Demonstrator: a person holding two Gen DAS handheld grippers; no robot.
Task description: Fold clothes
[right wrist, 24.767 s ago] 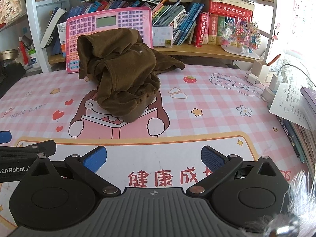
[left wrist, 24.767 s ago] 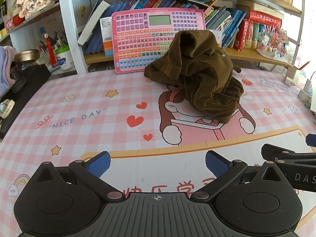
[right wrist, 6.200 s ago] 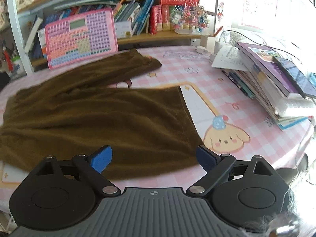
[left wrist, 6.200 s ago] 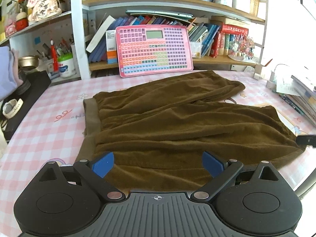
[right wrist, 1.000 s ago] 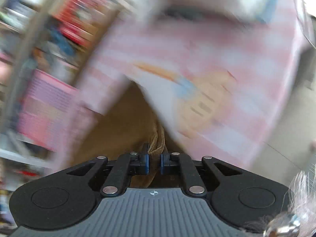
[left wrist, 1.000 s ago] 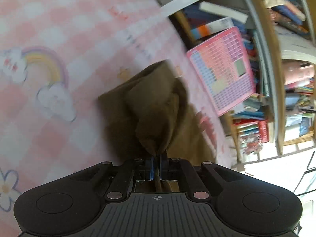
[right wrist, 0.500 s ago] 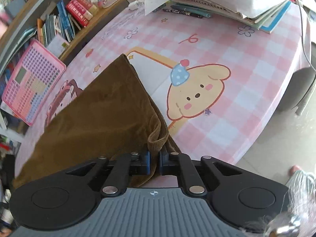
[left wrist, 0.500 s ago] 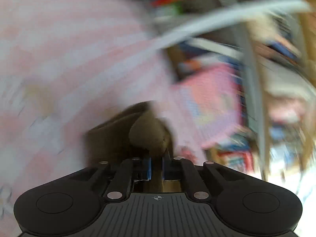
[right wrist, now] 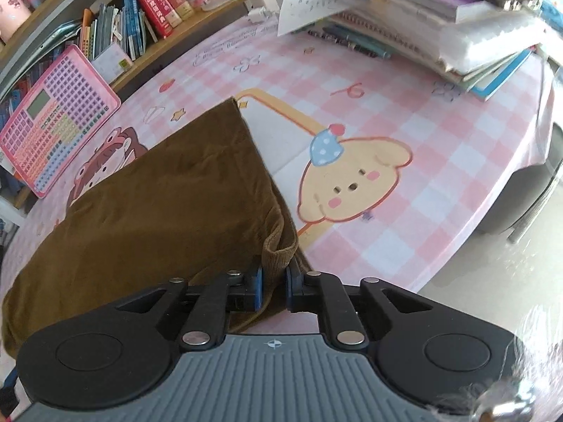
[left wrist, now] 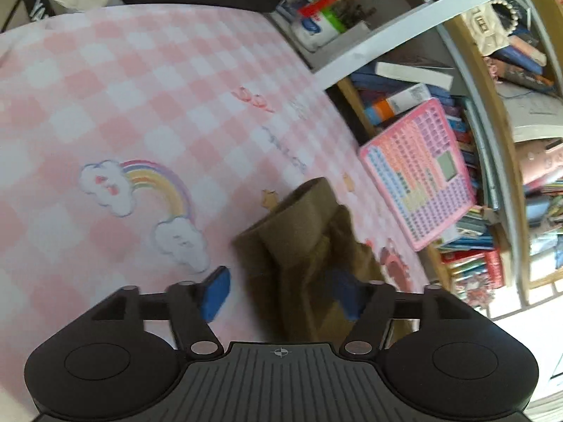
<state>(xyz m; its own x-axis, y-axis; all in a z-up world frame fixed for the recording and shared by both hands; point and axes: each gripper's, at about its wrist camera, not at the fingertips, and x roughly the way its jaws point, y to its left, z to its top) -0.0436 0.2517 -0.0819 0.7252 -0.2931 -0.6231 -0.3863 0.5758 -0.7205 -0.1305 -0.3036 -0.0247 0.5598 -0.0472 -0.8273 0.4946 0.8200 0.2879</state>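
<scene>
Brown trousers (right wrist: 151, 204) lie doubled lengthwise on the desk (right wrist: 404, 211). My left claw (left wrist: 281, 295) gapes wide over the waistband end; right claw (right wrist: 272, 288) pinches the ribbed cuff (right wrist: 278, 249). Fold midway, I judge; the left end needs regripping next.

Brown trousers (right wrist: 151, 204); pink-white checked tablecloth (left wrist: 105, 88); blue claw pads (left wrist: 214, 293).

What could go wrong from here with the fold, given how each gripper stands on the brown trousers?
The left gripper stands open over a bunched waistband end, so that edge of the brown trousers may settle crooked. The right gripper pinches only the ribbed cuff near the table edge; a pull could drag the fold off square, or the cuff could slip out.
</scene>
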